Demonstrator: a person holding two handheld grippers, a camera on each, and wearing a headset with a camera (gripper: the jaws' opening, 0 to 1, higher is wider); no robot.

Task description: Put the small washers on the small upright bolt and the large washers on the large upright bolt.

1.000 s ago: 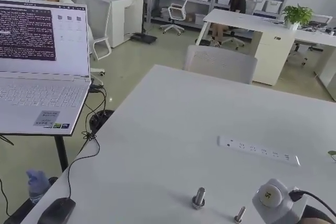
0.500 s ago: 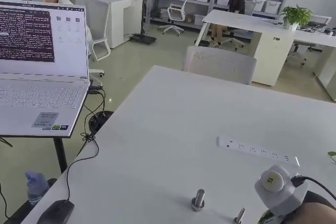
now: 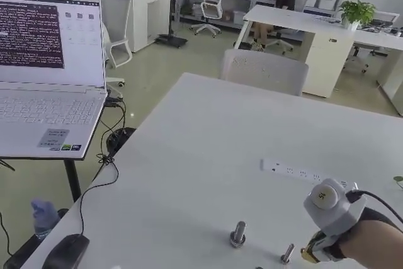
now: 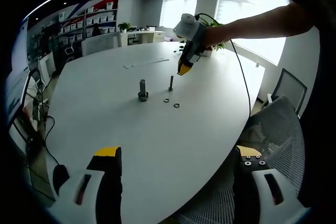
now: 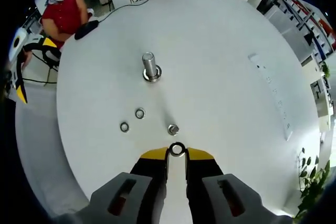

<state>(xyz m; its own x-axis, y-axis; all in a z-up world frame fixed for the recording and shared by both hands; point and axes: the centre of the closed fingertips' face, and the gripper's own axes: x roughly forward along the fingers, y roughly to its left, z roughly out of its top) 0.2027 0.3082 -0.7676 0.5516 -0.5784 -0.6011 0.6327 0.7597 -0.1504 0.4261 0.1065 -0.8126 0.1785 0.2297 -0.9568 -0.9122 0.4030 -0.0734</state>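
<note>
Head view: the white tabletop point(image 3: 189, 155) has the large upright steel bolt point(image 3: 237, 234) near its front edge, with the small upright steel bolt point(image 3: 287, 254) just to the right of it. The yellow-tipped right tool point(image 3: 310, 255) hangs just beside the small bolt, and I can't tell its gap from this angle. A long white power strip point(image 3: 308, 174) lies further back.

Left gripper view: the left tool point(image 4: 177, 153) is spread wide with nothing in it, sitting low by the tabletop's near edge and well apart from both bolts. Two loose silver washers point(image 4: 177, 105) lie flat near the foot of the small bolt. The right tool hovers just above that bolt.

Right gripper view: the right tool is squeezed narrow on a silver ring washer point(image 5: 177, 144), pinched at the fingertips just short of the small bolt — the large bolt is further ahead and the loose washers are off to the left.
</note>
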